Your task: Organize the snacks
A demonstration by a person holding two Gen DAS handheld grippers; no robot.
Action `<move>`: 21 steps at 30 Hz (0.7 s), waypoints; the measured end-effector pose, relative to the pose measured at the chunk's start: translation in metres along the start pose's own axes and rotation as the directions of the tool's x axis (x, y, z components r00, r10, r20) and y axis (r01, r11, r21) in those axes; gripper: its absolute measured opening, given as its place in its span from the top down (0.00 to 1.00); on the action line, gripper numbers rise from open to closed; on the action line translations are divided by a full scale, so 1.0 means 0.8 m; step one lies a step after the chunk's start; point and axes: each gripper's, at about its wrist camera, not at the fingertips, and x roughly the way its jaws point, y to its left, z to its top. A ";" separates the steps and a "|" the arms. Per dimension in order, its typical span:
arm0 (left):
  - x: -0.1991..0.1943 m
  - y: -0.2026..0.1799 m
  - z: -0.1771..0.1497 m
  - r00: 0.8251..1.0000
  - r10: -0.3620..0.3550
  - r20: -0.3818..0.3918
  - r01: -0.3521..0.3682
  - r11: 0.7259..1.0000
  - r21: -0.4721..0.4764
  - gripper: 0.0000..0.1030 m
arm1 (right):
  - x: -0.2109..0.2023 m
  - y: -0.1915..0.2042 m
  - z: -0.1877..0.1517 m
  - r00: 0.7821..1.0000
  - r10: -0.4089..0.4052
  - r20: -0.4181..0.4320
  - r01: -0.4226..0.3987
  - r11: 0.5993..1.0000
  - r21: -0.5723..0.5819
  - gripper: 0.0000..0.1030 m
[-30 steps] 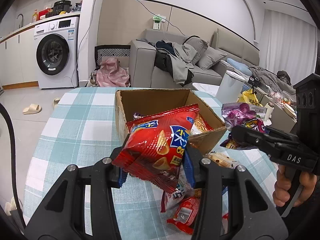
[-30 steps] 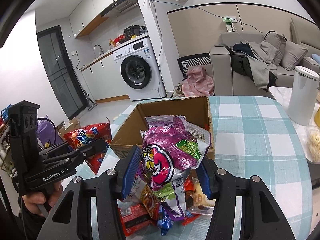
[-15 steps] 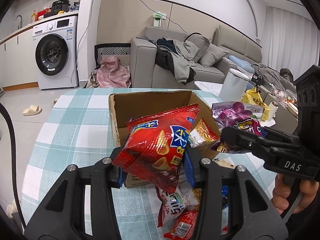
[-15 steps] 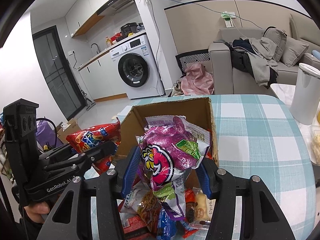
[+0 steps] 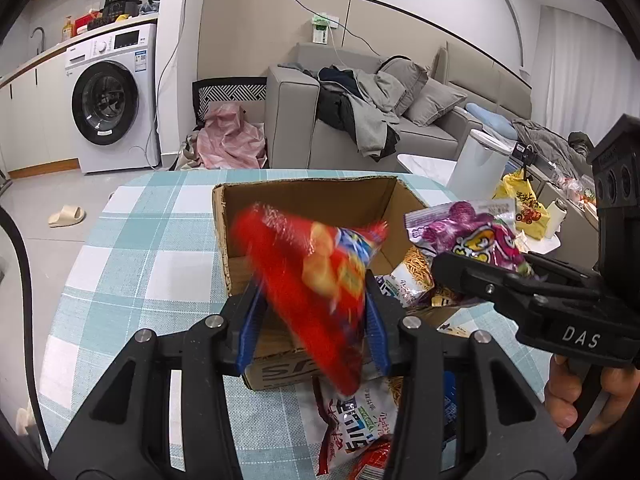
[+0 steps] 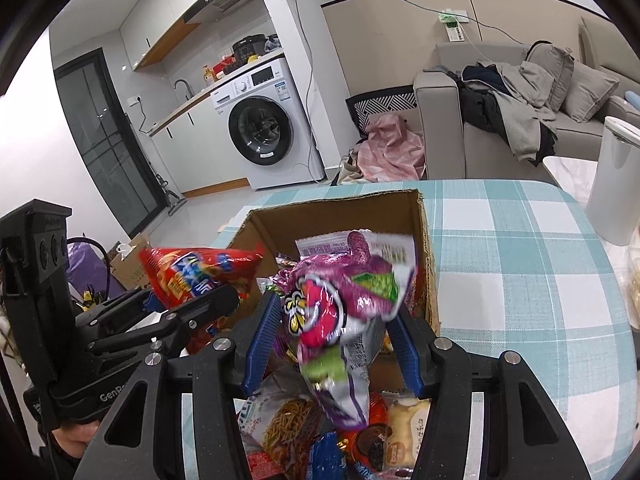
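Observation:
My left gripper [image 5: 314, 322] has its blue pads wide apart, and the red chip bag [image 5: 316, 280] between them is blurred and tipping toward the open cardboard box [image 5: 304, 196]. My right gripper [image 6: 334, 338] also has its pads apart; the purple snack bag [image 6: 340, 300] hangs loosely between them over the box's near edge [image 6: 424, 232]. The red bag also shows in the right wrist view [image 6: 192, 276], and the purple bag in the left wrist view [image 5: 472, 236].
A pile of loose snack packets [image 6: 320, 432] lies on the teal checked tablecloth [image 5: 132, 248] in front of the box. A white bin [image 6: 616, 176] stands at the table's right. A sofa and washing machine stand behind.
Both grippers have moved forward to the box and opened. The red bag and the purple bag have tilted and are slipping out of the pads.

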 end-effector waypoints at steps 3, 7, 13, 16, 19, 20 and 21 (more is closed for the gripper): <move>0.007 0.001 0.002 1.000 0.004 -0.006 -0.004 1.000 0.004 0.61 | 0.005 -0.002 0.002 1.000 -0.001 -0.003 0.001 1.000 0.008 0.47; 0.015 0.002 0.002 1.000 0.008 -0.015 -0.008 1.000 -0.003 0.61 | 0.011 -0.005 0.005 1.000 -0.004 -0.012 0.004 1.000 0.015 0.47; 0.026 0.004 0.000 0.999 0.008 -0.037 -0.008 1.000 -0.001 0.61 | 0.017 -0.006 0.007 1.000 -0.013 -0.022 0.013 1.000 0.025 0.47; 0.027 0.004 -0.002 0.999 0.010 -0.041 -0.010 1.000 -0.006 0.61 | 0.020 -0.006 0.009 0.999 -0.016 -0.030 0.017 1.000 0.024 0.46; 0.027 0.004 -0.004 0.999 0.005 -0.049 -0.005 1.000 0.004 0.60 | 0.018 -0.004 0.010 1.000 -0.012 -0.028 0.013 1.000 0.022 0.43; 0.026 0.005 -0.004 0.999 0.005 -0.051 -0.005 1.000 0.003 0.58 | 0.017 -0.005 0.010 1.000 -0.013 -0.024 0.013 1.000 0.024 0.41; 0.026 0.005 -0.004 0.998 0.008 -0.056 -0.008 1.000 0.001 0.50 | 0.015 -0.005 0.009 1.000 -0.012 -0.018 0.012 1.000 0.025 0.39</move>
